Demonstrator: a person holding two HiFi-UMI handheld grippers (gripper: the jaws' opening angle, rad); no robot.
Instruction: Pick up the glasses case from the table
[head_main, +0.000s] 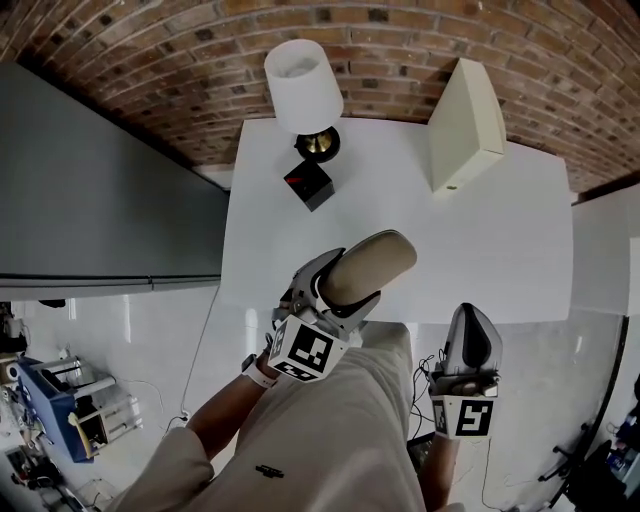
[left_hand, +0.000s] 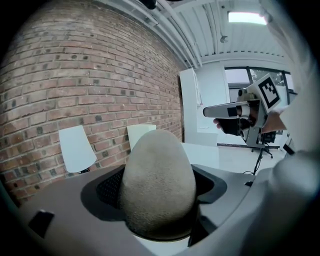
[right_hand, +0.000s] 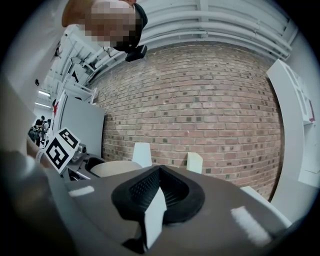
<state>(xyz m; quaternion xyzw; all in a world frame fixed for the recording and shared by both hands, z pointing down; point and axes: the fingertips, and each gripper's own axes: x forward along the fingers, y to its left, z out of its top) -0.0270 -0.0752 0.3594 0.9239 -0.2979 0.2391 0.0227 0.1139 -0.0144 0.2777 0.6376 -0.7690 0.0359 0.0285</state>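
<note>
Low at centre, over the white table's (head_main: 520, 250) near edge, the glasses case (head_main: 368, 266) sits clamped in the left gripper (head_main: 342, 296); its long axis runs lower left to upper right, free end up-right; lamp (head_main: 303, 88), black cube (head_main: 308, 184) and cream box (head_main: 465, 125) stand well apart at top; the right gripper (head_main: 472, 338), lower right, is closed and empty.

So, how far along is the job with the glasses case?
Done: the left tool is closed on the glasses case, and the case looks lifted clear of the white table. In hand: only the case; the right tool is shut and empty. Left: nothing of the pick-up seems to remain.
</note>
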